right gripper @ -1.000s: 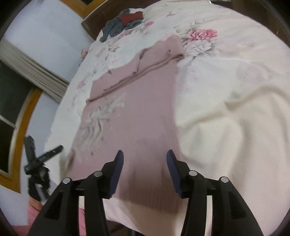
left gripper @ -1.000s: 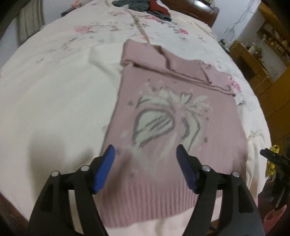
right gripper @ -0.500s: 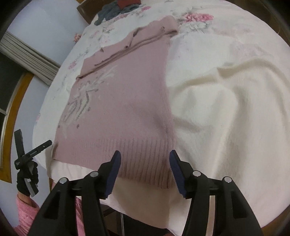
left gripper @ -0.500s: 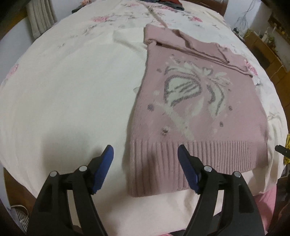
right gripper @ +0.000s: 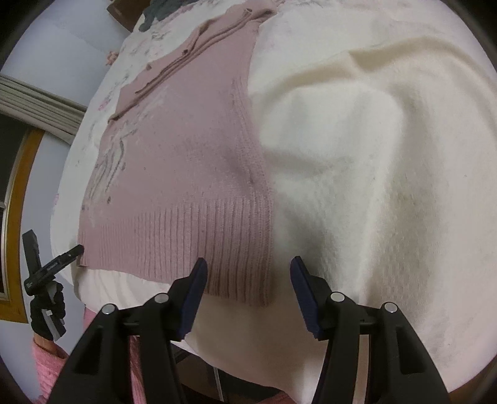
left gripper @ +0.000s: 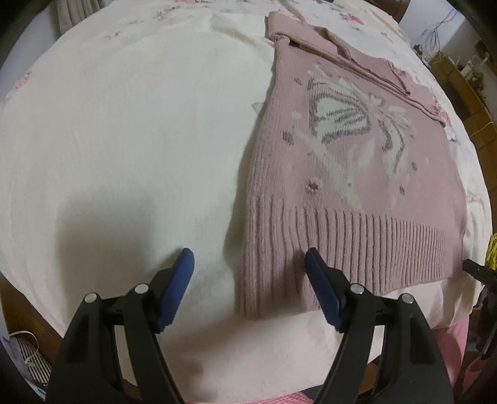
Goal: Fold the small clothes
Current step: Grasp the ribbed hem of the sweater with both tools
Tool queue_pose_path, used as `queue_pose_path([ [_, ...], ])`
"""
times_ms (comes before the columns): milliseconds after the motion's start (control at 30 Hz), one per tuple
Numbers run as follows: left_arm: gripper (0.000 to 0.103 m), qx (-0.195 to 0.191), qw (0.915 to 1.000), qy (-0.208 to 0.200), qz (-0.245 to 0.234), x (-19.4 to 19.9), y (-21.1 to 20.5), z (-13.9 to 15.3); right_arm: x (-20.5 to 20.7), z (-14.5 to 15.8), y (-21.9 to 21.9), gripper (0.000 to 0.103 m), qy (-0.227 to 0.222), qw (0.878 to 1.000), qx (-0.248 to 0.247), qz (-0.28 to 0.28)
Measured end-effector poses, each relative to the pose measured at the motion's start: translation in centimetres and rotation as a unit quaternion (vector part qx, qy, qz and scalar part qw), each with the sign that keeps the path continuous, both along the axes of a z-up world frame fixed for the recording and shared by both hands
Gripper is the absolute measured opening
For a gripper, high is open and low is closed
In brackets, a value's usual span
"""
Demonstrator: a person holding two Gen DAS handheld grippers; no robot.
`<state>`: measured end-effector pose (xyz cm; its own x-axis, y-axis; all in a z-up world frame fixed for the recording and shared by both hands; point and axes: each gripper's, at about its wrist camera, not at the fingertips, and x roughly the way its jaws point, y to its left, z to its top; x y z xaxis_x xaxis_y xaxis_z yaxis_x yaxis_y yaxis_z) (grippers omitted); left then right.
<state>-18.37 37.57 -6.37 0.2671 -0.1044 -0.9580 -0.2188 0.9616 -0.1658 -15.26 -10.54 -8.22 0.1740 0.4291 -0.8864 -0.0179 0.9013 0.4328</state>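
A pink sweater (left gripper: pixel 357 174) lay flat on a cream blanket (left gripper: pixel 124 140) covering the bed, its ribbed hem (right gripper: pixel 192 248) nearest the tongs and its sleeves folded across the far end. The left tongs (left gripper: pixel 248 261) hung wide apart, holding nothing, straddling the hem's left corner. The right tongs (right gripper: pixel 248 270) were likewise spread wide and straddled the hem's right corner. Dark clothes (right gripper: pixel 155 15) sat far beyond.

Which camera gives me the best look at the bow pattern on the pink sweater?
The left wrist view: the bow pattern on the sweater faces the camera, whole and sharp. The right wrist view shows it only edge-on at the sweater's far side, squeezed and blurred.
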Motion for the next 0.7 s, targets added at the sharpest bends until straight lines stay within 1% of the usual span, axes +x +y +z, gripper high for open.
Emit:
queue_pose_path([
  [133, 0.073, -0.012, 0.9999, -0.001, -0.008, 0.0, -0.6, -0.2, 0.0, -0.2, 0.2, 0.057, 0.002, 1.0, 0.012, 0.003],
  [333, 0.074, -0.009, 0.9998, 0.002, -0.015, 0.0, -0.8, -0.9, 0.0, -0.8, 0.3, 0.055, 0.012, 0.999, 0.035, -0.002],
  [467, 0.075, -0.02, 0.9997, 0.0, -0.013, -0.1, -0.7, -1.0, 0.0, -1.2, 0.3, 0.046, 0.017, 0.998, 0.053, -0.006],
  [500, 0.074, -0.027, 0.9995, -0.002, -0.014, -0.1, -0.7, -0.9, 0.0, -1.3, 0.4, 0.046, 0.018, 0.998, 0.053, -0.006],
  [600, 0.065, -0.044, 0.9989, -0.008, -0.012, 0.0, -0.8, -0.9, -0.1, -1.2, 0.4, 0.045, 0.017, 0.999, 0.051, -0.004],
  [700, 0.064, -0.047, 0.9988, -0.008, -0.011, -0.1, -0.7, -0.9, -0.1, -1.3, 0.4, 0.045, 0.017, 0.999, 0.048, -0.004],
])
